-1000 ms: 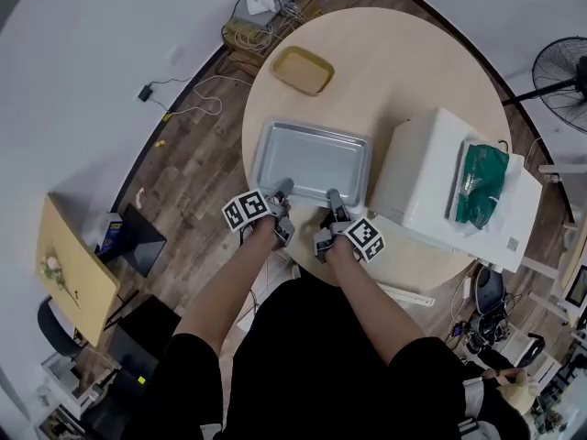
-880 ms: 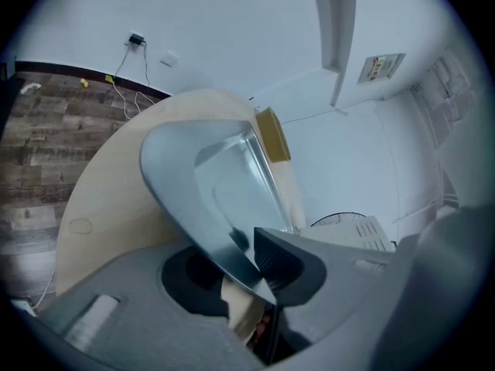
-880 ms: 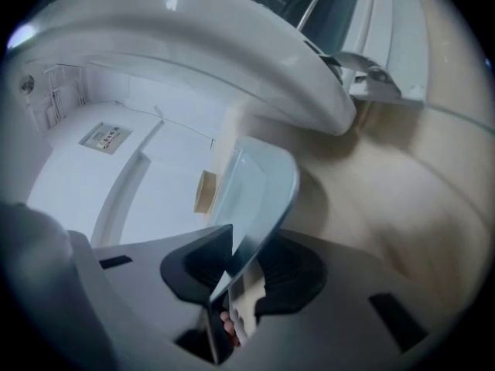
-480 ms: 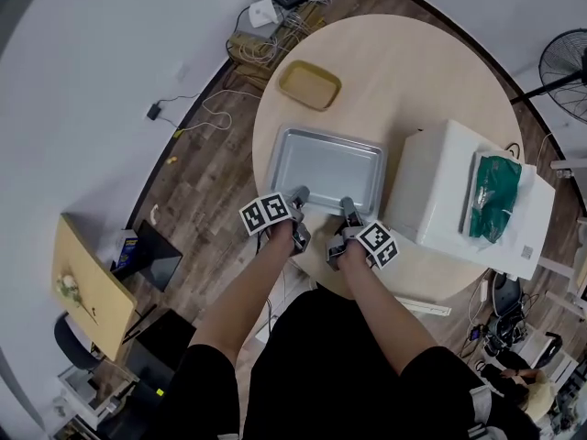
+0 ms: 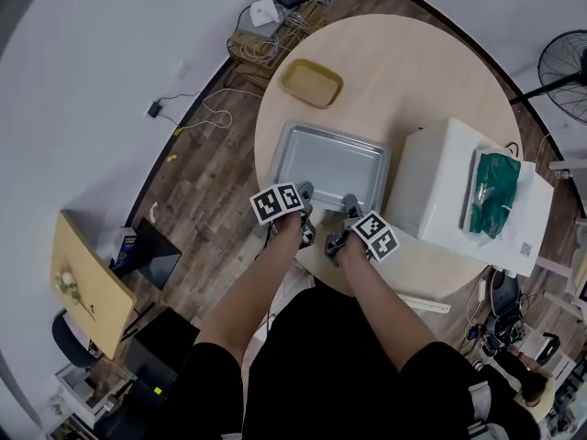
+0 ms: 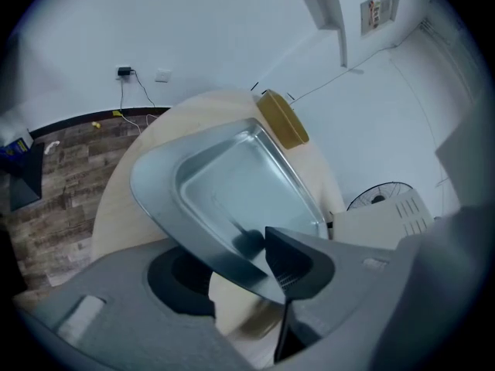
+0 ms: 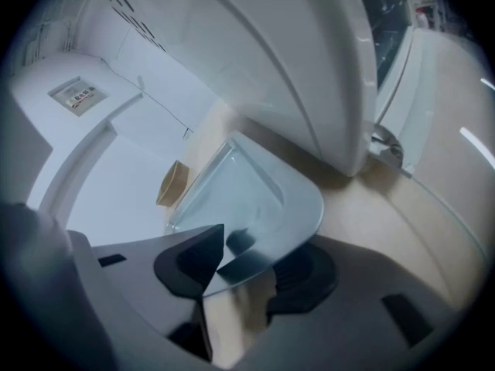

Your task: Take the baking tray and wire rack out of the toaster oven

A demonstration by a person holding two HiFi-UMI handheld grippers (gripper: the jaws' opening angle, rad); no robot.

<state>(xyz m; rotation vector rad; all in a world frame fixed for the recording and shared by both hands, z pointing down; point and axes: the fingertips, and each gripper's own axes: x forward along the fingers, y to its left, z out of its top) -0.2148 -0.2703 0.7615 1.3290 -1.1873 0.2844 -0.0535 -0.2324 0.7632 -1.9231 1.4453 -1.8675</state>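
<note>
The baking tray [image 5: 330, 161] lies flat on the round wooden table [image 5: 413, 71], outside the white toaster oven [image 5: 431, 195] and just beside its left side in the head view. Both grippers are at the tray's long edge that faces the person. The right gripper [image 5: 349, 202] is at the part of this edge nearer to the toaster oven, and the left gripper [image 5: 305, 191] is at the part farther from it.

In each gripper view, the thin metal rim of the tray passes between the two jaws. The jaws of both grippers have just been opening. They now stand apart around the rim and no longer pinch it.

A green bag [image 5: 489, 193] lies on top of the toaster oven. A shallow tan dish [image 5: 312, 82] sits on the table well apart from the toaster oven, beyond the tray's far corner.
</note>
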